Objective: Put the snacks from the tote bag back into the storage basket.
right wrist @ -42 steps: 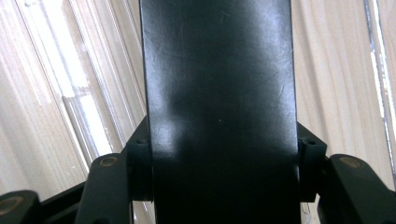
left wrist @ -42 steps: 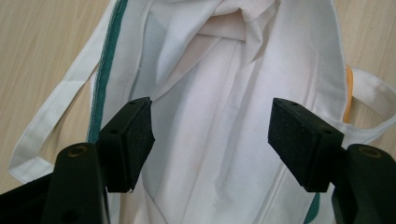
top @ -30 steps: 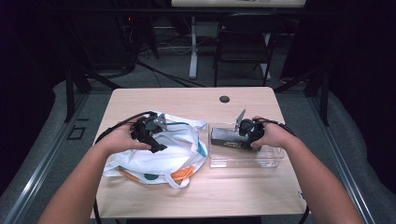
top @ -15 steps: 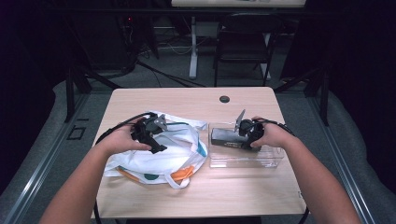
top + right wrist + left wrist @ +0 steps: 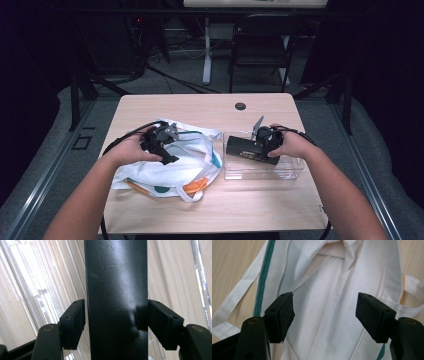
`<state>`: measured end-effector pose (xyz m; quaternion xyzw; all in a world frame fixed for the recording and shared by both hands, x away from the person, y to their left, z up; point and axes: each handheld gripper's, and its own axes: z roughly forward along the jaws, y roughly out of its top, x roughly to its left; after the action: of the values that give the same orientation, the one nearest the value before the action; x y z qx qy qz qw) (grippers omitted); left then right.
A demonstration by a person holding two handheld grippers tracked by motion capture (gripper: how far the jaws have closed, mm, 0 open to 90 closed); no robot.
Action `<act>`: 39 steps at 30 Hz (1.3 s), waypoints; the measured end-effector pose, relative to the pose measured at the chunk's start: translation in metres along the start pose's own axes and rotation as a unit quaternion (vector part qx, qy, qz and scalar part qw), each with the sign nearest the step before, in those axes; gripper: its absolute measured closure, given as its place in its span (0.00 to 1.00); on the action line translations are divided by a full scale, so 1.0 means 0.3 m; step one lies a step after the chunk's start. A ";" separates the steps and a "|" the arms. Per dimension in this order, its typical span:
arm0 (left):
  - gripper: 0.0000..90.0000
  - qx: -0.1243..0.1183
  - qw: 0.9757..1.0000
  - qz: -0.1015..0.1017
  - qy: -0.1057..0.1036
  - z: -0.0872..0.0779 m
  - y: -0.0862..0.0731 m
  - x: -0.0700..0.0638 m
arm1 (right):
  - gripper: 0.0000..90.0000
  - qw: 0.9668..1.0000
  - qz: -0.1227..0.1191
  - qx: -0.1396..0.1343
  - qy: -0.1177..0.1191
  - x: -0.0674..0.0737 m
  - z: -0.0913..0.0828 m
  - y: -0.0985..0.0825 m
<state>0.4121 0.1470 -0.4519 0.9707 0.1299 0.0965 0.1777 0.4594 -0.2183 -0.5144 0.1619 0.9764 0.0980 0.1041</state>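
Right now the right gripper straddles a long black box lying in a clear plastic tray on the wooden table — its jaws have just been opening, a slight gap showing at each pad. Meanwhile the left gripper hangs wide open over the white tote bag — touching nothing.

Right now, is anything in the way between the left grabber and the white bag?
No, nothing visible is in the way. The left gripper is right over the white bag with its jaws wide open, and in the left gripper view only the bag's own cloth lies between the two pads.
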 end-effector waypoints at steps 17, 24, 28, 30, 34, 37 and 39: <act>0.34 0.002 1.000 0.001 -0.006 0.012 0.012 0.000 | 0.36 0.999 0.025 -0.040 -0.026 0.018 -0.093 -0.024; 0.34 -0.004 1.000 0.006 -0.009 0.015 0.016 -0.005 | 0.37 0.997 0.062 -0.030 -0.043 0.036 -0.118 -0.071; 0.34 -0.002 1.000 0.006 -0.011 0.023 0.013 -0.002 | 0.37 0.995 0.083 -0.035 -0.044 0.046 -0.128 -0.101; 0.34 0.000 1.000 0.005 -0.014 0.026 0.012 0.001 | 0.37 0.994 0.094 -0.032 -0.046 0.054 -0.132 -0.113; 0.34 0.000 1.000 0.007 -0.014 0.033 0.012 0.005 | 0.39 0.992 0.113 -0.031 -0.052 0.066 -0.135 -0.133; 0.34 0.001 1.000 0.009 -0.016 0.036 0.012 0.006 | 0.39 0.990 0.128 -0.023 -0.058 0.069 -0.136 -0.148; 0.34 0.000 1.000 0.008 -0.017 0.037 0.011 0.005 | 0.40 0.988 0.138 -0.023 -0.063 0.075 -0.131 -0.158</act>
<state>0.4169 0.1409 -0.4607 0.9732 0.1192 0.0812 0.1789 0.4154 -0.2610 -0.4913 0.2980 0.9338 0.1238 0.1542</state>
